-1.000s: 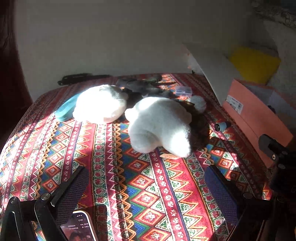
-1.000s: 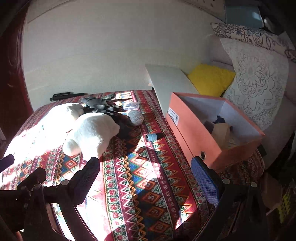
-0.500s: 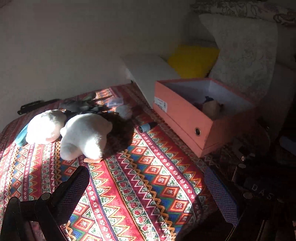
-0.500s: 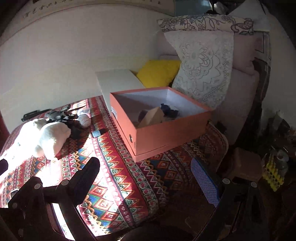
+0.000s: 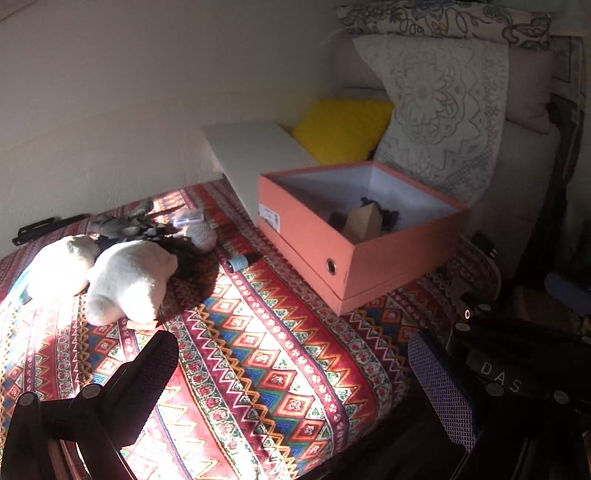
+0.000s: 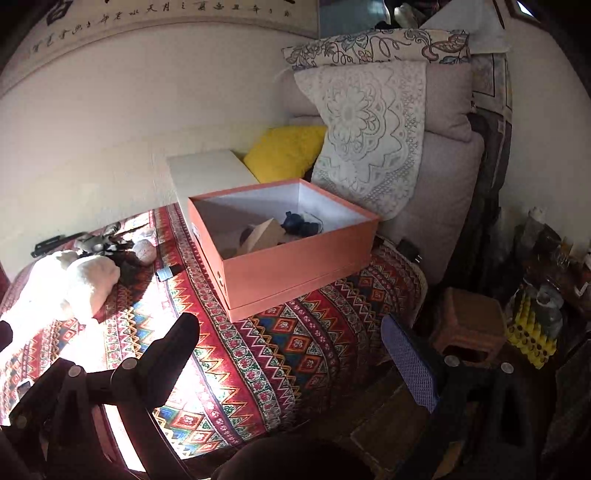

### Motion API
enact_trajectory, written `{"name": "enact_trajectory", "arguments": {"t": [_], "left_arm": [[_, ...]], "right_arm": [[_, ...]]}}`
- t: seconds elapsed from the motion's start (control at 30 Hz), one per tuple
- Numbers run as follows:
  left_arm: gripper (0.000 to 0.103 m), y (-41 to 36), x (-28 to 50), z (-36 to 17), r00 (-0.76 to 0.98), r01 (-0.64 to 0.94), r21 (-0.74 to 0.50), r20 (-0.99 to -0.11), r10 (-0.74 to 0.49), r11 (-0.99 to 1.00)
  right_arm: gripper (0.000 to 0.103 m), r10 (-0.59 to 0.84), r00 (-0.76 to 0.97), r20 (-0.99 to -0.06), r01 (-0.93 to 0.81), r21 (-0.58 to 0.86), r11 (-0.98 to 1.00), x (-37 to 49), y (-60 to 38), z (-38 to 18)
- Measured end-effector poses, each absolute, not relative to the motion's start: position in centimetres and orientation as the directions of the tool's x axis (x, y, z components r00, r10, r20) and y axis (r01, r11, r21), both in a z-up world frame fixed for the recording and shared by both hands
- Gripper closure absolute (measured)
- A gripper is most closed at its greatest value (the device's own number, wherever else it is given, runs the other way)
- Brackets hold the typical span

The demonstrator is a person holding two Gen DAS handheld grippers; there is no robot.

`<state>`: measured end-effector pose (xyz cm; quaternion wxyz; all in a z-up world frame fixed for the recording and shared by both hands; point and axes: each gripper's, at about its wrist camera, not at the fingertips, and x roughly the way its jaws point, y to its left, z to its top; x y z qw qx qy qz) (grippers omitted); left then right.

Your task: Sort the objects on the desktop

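Clearly a lived-in home, a sitting room by the look of it. Shown by the sofa [image 6: 447, 177] against the plain wall, draped with a lace throw [image 6: 369, 136], with a floral cushion [image 6: 373, 46] on top of its back and a yellow cushion [image 6: 284, 151] at its left end. Also told by the patterned woven cloth [image 5: 280, 354] spread over the table in front of the sofa, the soft toys [image 5: 125, 277] lying on that cloth, and the calligraphy scroll [image 6: 155, 14] hung on the wall to the sofa's left.
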<state>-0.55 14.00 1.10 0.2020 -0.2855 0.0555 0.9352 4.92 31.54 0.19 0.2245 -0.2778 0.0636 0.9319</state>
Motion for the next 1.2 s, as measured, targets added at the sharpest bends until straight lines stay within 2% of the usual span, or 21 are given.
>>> {"name": "enact_trajectory", "arguments": {"t": [0.5,0.83,1.2], "left_arm": [[0.001,14.1,0.9,1.5,-0.774,-0.405,0.006,-0.535,0.339,-0.914],[0.001,14.3,1.9,1.6,-0.778,-0.446,0.001,-0.495,0.387,-0.895],[0.006,14.3,2.1,1.4,-0.789,-0.461,0.021,-0.467,0.399,-0.887]], "right_arm": [[0.002,0.383,-0.750,-0.540,-0.452,-0.004,-0.892,5.7,31.3,0.5],[0.002,0.387,-0.743,-0.547,-0.455,-0.012,-0.891,5.6,31.1,0.3],[0.002,0.395,-0.736,-0.550,-0.459,-0.024,-0.888,5.4,30.8,0.0]]}}
